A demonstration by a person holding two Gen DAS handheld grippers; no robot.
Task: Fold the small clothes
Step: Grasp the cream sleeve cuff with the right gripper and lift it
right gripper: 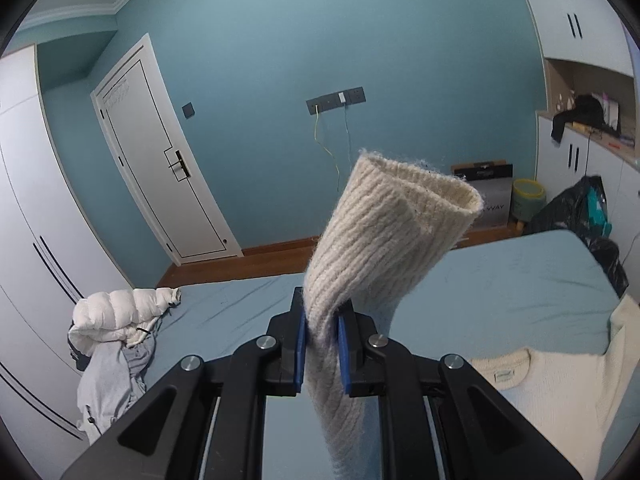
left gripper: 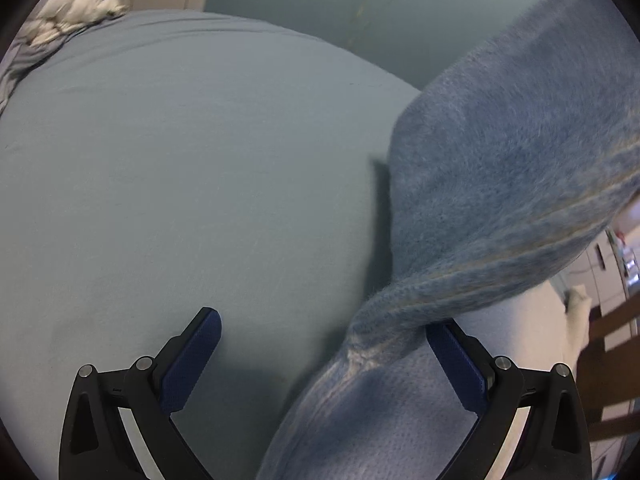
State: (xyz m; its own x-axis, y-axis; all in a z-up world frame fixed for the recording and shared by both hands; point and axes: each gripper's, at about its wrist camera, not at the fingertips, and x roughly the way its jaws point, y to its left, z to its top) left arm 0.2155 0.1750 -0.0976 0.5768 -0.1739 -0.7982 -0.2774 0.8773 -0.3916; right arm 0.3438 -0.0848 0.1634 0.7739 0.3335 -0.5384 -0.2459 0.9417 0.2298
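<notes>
Right gripper (right gripper: 323, 334) pinches a cream ribbed knit sleeve (right gripper: 384, 236), raised above the pale blue bed sheet (right gripper: 500, 280). Left gripper (left gripper: 320, 354) gapes over that sheet, beside a fuzzy blue knit garment (left gripper: 500, 168).

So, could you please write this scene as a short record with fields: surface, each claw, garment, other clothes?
surface: bed with light blue sheet
right claw: shut on cream knit sleeve, cuff raised above the bed
left claw: open, blue fuzzy fabric passes between its fingers, not pinched
garment: cream sweater, body lying on the bed
other clothes: white puffer jacket at the bed's edge
</notes>
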